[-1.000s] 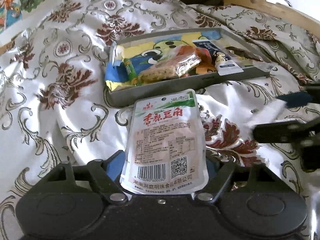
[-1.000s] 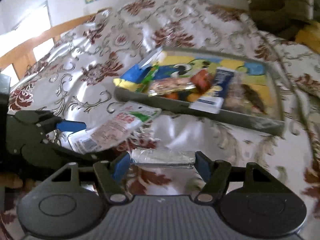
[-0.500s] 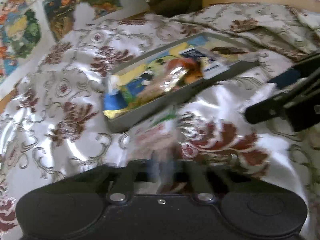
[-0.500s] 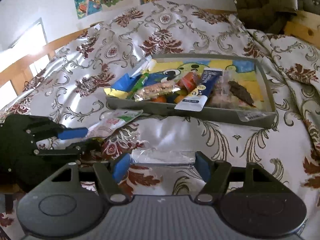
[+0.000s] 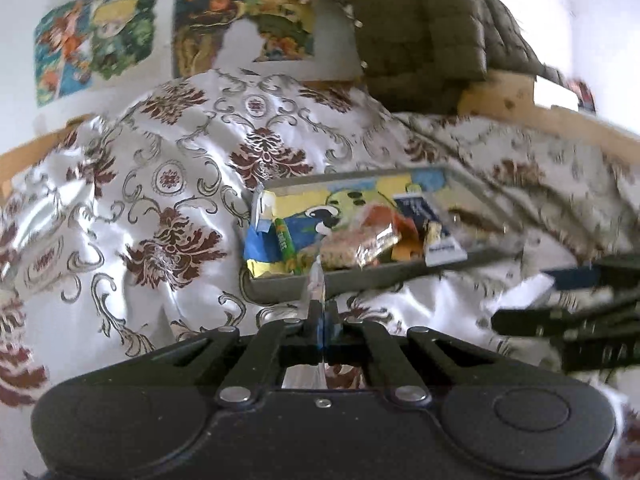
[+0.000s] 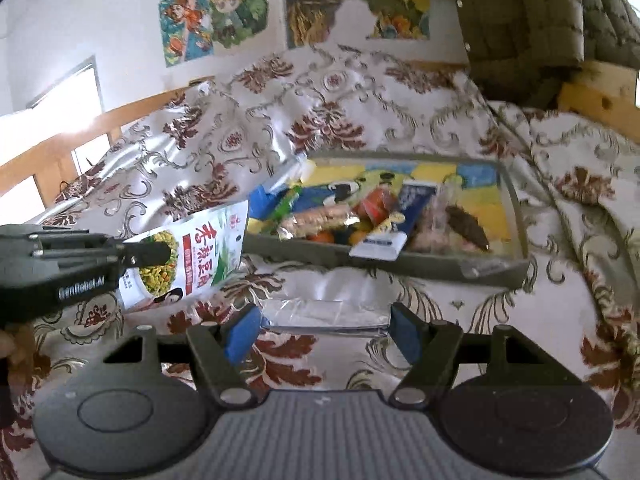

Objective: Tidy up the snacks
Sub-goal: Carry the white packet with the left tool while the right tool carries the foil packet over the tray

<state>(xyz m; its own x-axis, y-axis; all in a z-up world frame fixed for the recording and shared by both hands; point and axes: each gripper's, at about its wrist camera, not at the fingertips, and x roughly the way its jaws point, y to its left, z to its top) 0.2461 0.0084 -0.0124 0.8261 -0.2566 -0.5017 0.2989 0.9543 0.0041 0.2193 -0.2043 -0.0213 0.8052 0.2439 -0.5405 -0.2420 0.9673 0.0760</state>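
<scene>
My left gripper (image 5: 321, 318) is shut on a white and green snack pouch (image 6: 188, 258), seen edge-on in the left wrist view (image 5: 317, 284) and held above the bedspread just left of the tray. The grey tray (image 6: 424, 266) holds several snacks: a cracker pack (image 6: 320, 216), a blue and white tube (image 6: 394, 226), orange wrappers. My right gripper (image 6: 322, 330) is open, its blue pads on either side of a clear silvery packet (image 6: 324, 316) lying on the bedspread in front of the tray. The left gripper also shows in the right wrist view (image 6: 148, 254).
A white bedspread (image 5: 160, 216) with dark red floral pattern covers the bed in folds. A wooden bed frame (image 6: 600, 96) and an olive quilted jacket (image 5: 432, 32) lie behind. Posters (image 6: 216, 12) hang on the wall.
My left gripper has closed on the snack pouch, lifted it off the bedspread and turned it on edge. My right gripper has stayed open at the clear packet, with its view tilted upward.
</scene>
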